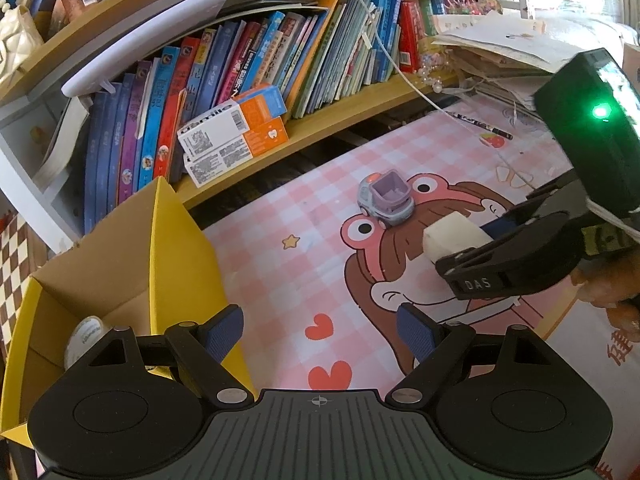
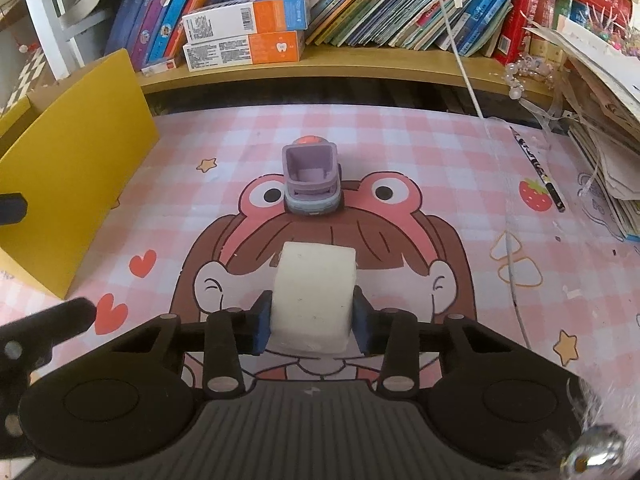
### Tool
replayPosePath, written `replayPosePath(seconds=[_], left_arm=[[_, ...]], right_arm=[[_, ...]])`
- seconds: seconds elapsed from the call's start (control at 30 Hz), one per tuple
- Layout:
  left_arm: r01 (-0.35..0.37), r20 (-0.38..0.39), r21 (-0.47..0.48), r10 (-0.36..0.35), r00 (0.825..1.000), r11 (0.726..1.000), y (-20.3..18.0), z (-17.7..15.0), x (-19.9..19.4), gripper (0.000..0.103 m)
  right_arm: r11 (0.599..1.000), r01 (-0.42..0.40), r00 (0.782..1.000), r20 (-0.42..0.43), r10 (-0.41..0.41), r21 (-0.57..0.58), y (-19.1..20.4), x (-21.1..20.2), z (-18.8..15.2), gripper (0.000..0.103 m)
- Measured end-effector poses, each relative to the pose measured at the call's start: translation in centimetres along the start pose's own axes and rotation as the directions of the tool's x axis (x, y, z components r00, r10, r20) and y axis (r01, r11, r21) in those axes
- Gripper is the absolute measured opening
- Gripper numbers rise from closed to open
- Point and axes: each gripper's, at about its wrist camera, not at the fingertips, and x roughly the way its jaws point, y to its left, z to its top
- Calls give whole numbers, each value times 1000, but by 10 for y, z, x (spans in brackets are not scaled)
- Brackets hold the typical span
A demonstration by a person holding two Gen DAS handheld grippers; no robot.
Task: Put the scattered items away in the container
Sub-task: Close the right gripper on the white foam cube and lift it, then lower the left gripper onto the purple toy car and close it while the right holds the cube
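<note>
1. While the right gripper point(image 2: 313, 322) clamps a white block point(image 2: 314, 300) between its two blue pads point(image 2: 260, 328), the block sticks forward out of the fingers above the pink checked mat point(image 2: 420, 148).
2. The left gripper point(image 1: 320, 330) hangs with its fingers spread wide and nothing between them; its left pad point(image 1: 224, 330) sits right at the yellow wall of the box point(image 1: 176, 248).
3. In the left wrist view the right gripper point(image 1: 472, 258) comes in from the right edge, the white block point(image 1: 452, 240) showing at its tip.
4. The box stands open at the left edge of the mat, brown card inside, with a round white lid point(image 1: 86, 338) lying in it.
5. Beyond the block, a small grey and purple toy car point(image 2: 313, 182) rests on the mat on the frog-hat cartoon point(image 2: 380, 192), apart from both grippers.
6. A dark pencil point(image 2: 538, 170) lies on the mat off to the right, near a stack of papers point(image 2: 604, 120).
7. Farthest back, a wooden shelf point(image 2: 360, 68) carries a row of books point(image 2: 400, 0) and two orange-and-white cartons point(image 2: 244, 36) stacked one on the other.
</note>
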Motion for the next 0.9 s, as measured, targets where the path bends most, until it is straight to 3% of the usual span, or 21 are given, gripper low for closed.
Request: replayPosePath(seconds=[0.6,0.9], left_arm=[[13,27,-3,-13,1000,1000,-10,14,12,86],[28,22,-96,-26,999,995,-10,23,29,86]], right_arm=[[999,15,1000,6,-16,41,-15,-24,-16,36],[998,50,998,22,-51,30,-22,-31,-19,36]])
